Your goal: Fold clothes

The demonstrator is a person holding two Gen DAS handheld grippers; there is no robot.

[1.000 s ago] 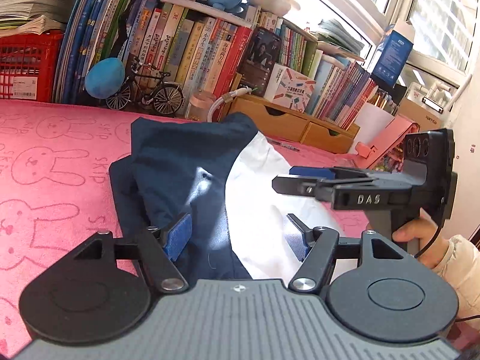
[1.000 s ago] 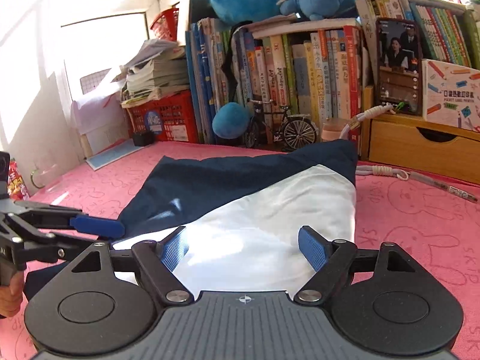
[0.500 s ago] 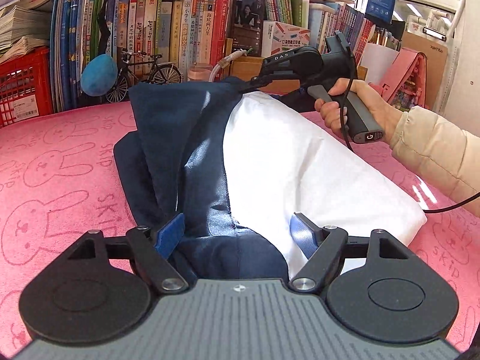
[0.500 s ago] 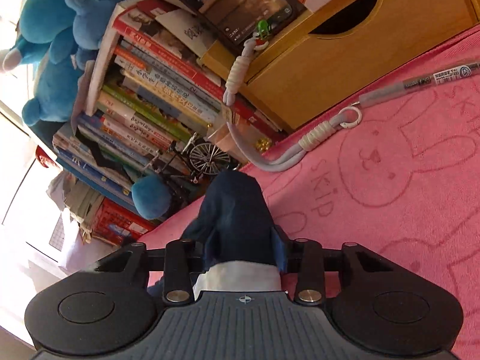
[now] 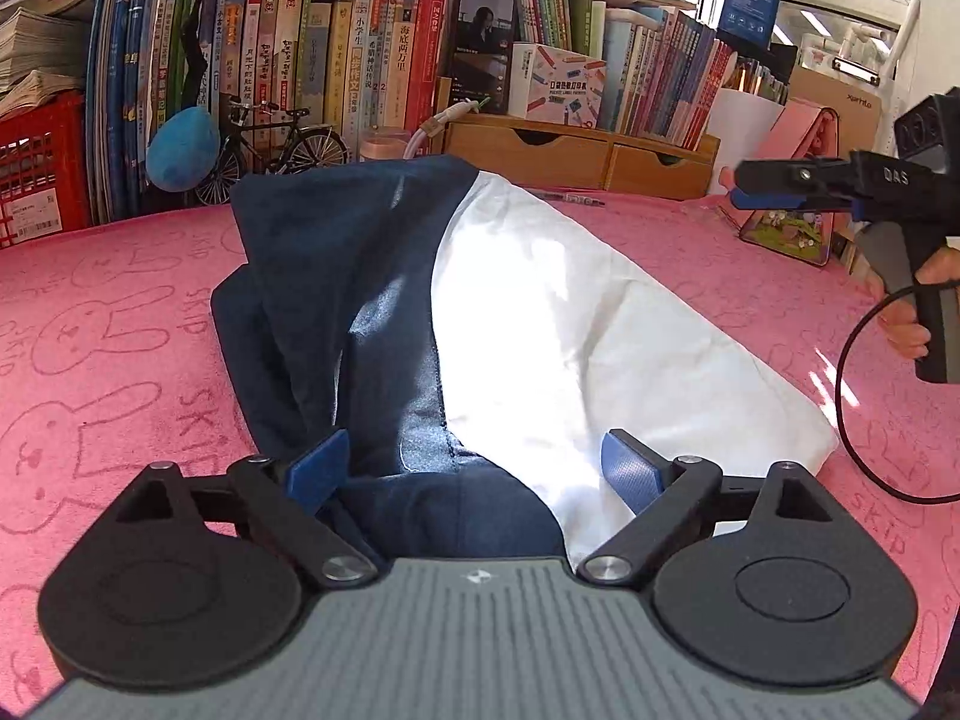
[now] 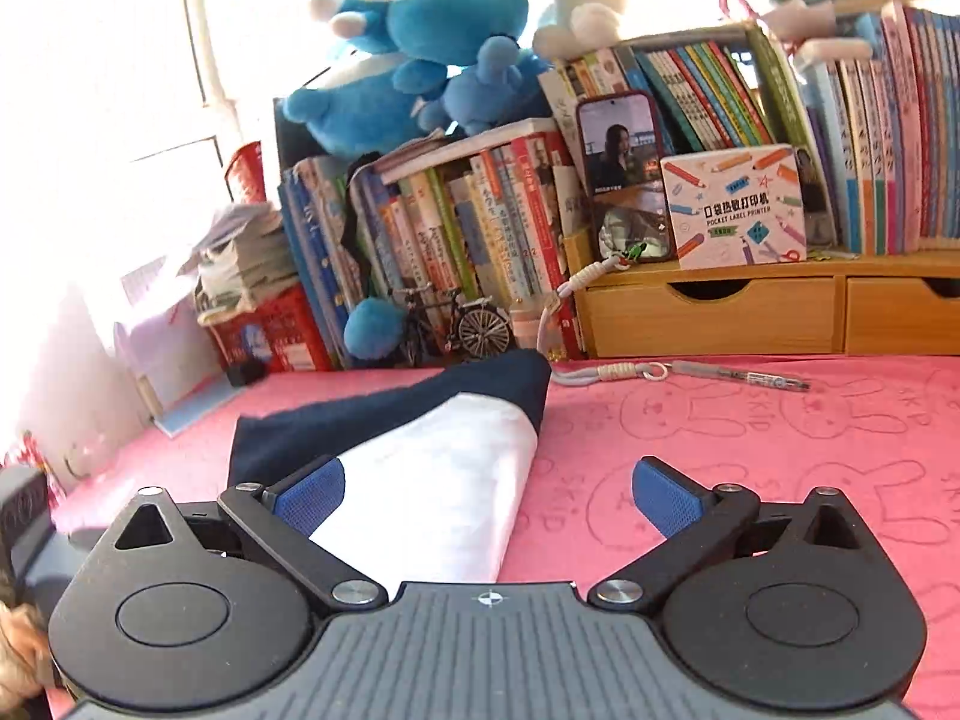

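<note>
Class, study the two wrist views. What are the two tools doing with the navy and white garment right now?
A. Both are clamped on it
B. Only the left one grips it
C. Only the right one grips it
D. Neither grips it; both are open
D: the left tool and the right tool both show spread fingers, with the garment lying loose on the pink mat.

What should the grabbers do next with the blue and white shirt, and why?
Probably close the left gripper on the near edge of the garment. Its jaws are open with the navy and white cloth lying between them, and the garment lies partly folded on the pink mat. The right gripper is open too, holding nothing, beside the white part.
</note>
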